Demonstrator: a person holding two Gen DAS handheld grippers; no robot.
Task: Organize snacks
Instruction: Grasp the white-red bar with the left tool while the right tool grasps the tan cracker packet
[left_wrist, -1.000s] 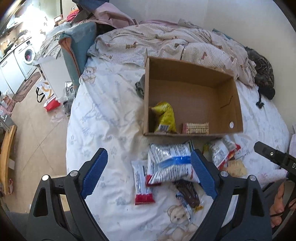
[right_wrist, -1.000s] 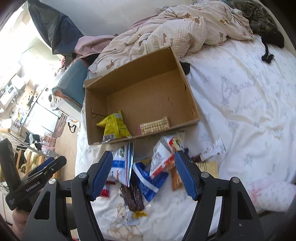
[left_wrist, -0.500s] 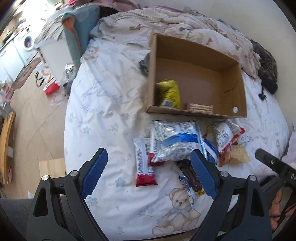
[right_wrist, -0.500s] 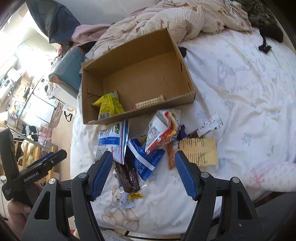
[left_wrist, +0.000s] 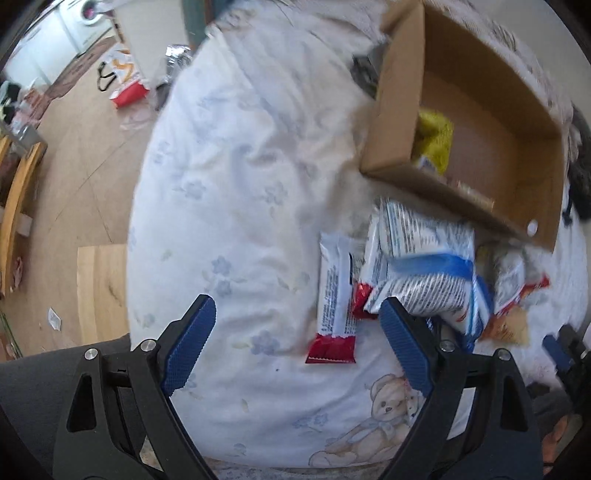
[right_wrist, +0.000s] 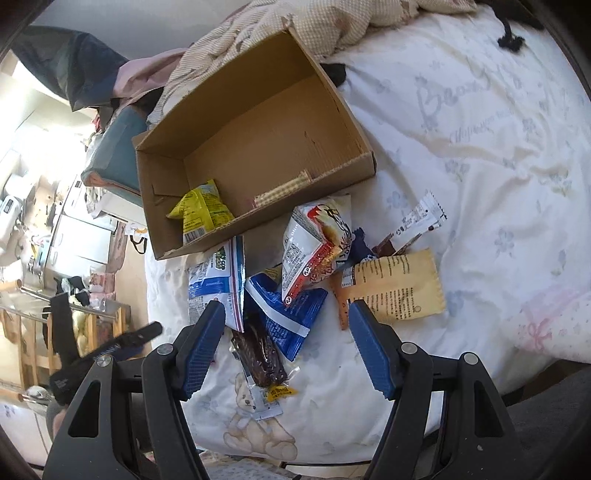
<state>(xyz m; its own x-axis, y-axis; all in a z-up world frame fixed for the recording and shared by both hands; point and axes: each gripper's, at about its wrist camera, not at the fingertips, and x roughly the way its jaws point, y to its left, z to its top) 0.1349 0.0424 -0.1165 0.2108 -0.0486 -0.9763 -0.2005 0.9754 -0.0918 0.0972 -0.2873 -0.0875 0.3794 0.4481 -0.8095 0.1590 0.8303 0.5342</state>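
Observation:
A cardboard box (right_wrist: 258, 122) lies open on the bed and holds a yellow snack bag (right_wrist: 201, 212) and a wafer pack (right_wrist: 282, 190). In front of it lies a pile of snacks: a white and red bag (right_wrist: 314, 243), a blue bag (right_wrist: 286, 306), a tan packet (right_wrist: 391, 288), a dark bar (right_wrist: 260, 356). In the left wrist view a red and white bar (left_wrist: 334, 299) and a white and blue bag (left_wrist: 424, 269) lie by the box (left_wrist: 391, 122). My left gripper (left_wrist: 295, 347) is open and empty, left of the pile. My right gripper (right_wrist: 286, 347) is open and empty, above the dark bar.
The white bed sheet (right_wrist: 480, 147) carries everything. A rumpled quilt (right_wrist: 332, 22) lies behind the box. The bed's left edge drops to a wooden floor (left_wrist: 74, 166) with bags and furniture. A pink-patterned pillow (right_wrist: 554, 321) lies at the right.
Both grippers have pulled back and tilted down toward the near edge of the bed. The left view has swung left, so the box sits at its upper right. Both stay open.

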